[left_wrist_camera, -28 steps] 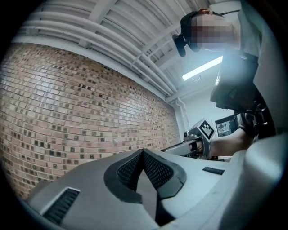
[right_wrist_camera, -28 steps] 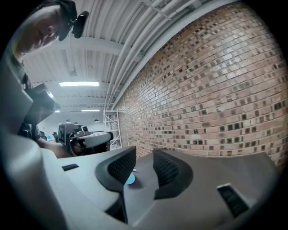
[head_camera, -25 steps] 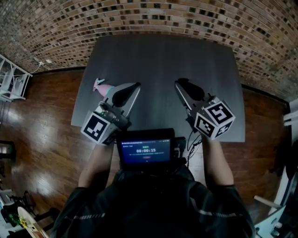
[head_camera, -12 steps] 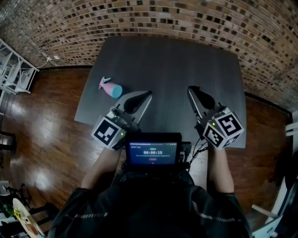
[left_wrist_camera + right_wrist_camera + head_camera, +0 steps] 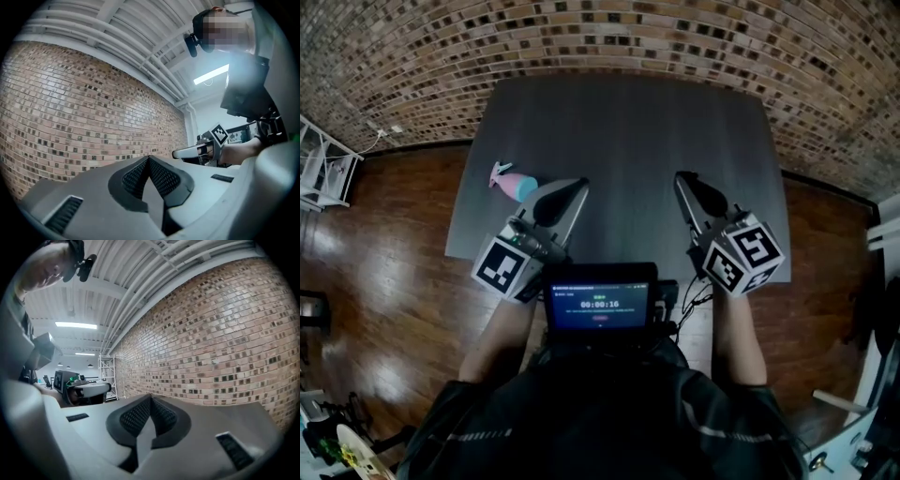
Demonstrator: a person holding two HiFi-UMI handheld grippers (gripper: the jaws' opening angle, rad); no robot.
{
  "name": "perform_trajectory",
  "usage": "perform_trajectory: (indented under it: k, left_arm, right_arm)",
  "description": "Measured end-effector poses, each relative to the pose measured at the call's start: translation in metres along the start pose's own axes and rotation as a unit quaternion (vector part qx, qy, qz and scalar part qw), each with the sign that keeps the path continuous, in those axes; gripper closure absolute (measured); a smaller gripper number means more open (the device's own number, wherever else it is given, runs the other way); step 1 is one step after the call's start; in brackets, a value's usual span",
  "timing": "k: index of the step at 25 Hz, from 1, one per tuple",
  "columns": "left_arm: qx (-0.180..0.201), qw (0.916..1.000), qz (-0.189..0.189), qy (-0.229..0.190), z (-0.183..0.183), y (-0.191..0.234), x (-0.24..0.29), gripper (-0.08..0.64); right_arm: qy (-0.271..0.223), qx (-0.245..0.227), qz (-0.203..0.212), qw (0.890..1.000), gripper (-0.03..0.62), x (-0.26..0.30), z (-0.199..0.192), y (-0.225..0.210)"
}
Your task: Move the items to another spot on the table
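Observation:
A small pink and light-blue item (image 5: 514, 182) lies on its side near the left edge of the dark grey table (image 5: 628, 112). My left gripper (image 5: 578, 185) hovers just right of it, apart from it, with its jaws shut and empty (image 5: 149, 158). My right gripper (image 5: 683, 177) is over the table's right half, also shut with nothing between its pads (image 5: 151, 397). Each gripper view looks level at the brick wall, not at the table. The right gripper (image 5: 197, 151) shows in the left gripper view, and the left gripper (image 5: 91, 389) shows in the right gripper view.
A brick wall (image 5: 609, 37) runs behind the table's far edge. Wooden floor (image 5: 384, 272) surrounds the table. A white shelf rack (image 5: 323, 169) stands at the left. A small screen (image 5: 600, 300) sits at the person's chest, near the table's front edge.
The head view swung aside and came back. My right gripper has shifted slightly to the right. The left gripper and the pink and blue item keep their places on the table.

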State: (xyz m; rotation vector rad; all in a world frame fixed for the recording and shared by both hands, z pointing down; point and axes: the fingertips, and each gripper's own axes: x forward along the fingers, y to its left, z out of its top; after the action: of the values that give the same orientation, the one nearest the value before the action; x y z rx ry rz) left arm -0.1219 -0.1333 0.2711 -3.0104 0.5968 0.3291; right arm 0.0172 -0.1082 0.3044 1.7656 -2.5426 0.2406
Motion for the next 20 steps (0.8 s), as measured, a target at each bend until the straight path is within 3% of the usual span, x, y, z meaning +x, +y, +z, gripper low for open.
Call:
perform_trajectory:
  k: [8, 20]
  left_arm:
    - [-0.001, 0.9999, -0.015, -0.005, 0.003, 0.002, 0.005, 0.566]
    - [-0.001, 1.0, -0.005, -0.006, 0.003, 0.011, -0.007, 0.566]
  right_arm:
    - [0.01, 0.001, -0.021, 1.0, 0.594, -0.009, -0.004, -0.007]
    - [0.009, 0.0, -0.02, 1.0, 0.594, -0.001, -0.004, -0.002]
